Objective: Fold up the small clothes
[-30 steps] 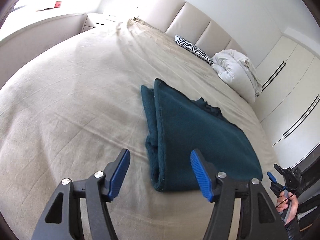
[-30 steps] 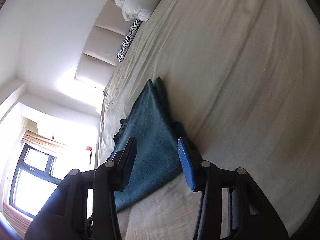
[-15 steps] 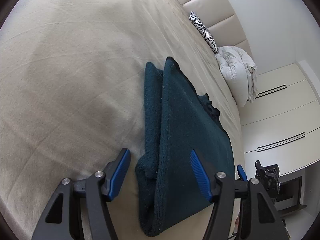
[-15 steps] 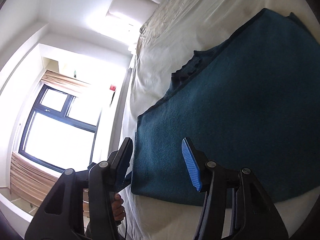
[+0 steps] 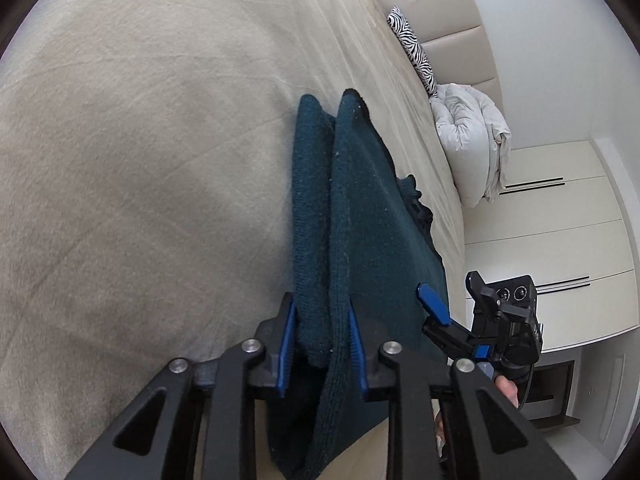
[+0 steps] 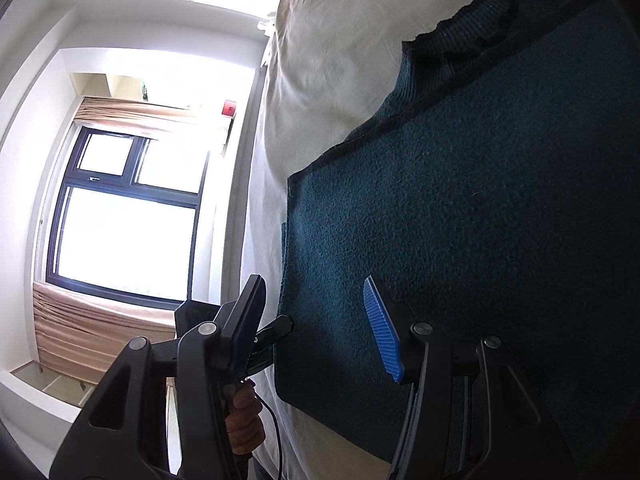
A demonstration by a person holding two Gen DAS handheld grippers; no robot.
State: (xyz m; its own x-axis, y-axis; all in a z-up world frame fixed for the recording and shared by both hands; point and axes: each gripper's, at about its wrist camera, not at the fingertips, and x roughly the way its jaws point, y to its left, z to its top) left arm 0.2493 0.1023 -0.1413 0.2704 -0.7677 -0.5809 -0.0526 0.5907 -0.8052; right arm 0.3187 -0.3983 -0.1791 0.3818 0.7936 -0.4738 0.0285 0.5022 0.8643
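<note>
**A:** On the beige bed (image 5: 140, 160) lies the dark teal sweater (image 5: 360, 208), already doubled into a long slab, its ribbed collar (image 6: 476, 12) poking out at the side that faces the bed's far end. Where does the work stand?

**B:** Partway through the folding, it seems. The left gripper (image 5: 323, 344) has just been closing, and its blue pads now pinch the thick folded edge at the near end of the garment, so that gripper grips the sweater. The cloth bulges between the pads.

**A:** And the other one?

**B:** The right gripper (image 6: 316, 320) hangs over the neighbouring corner of the same near end with its jaws apart; the teal fabric lies under the gap, one finger out past the edge over the sheet, and no pad presses on the cloth. It holds nothing.

**A:** So the next move?

**B:** Probably the right one must sink onto its corner and close, so both corners rise together and carry toward the far end. A level lift matters: the knit looks thick and heavy, and a one-sided pull could drag the layers askew.

**A:** Anything nearby?

**B:** A zebra pillow (image 5: 416, 52) and a white duvet (image 5: 468, 136) by the headboard, well apart.
</note>
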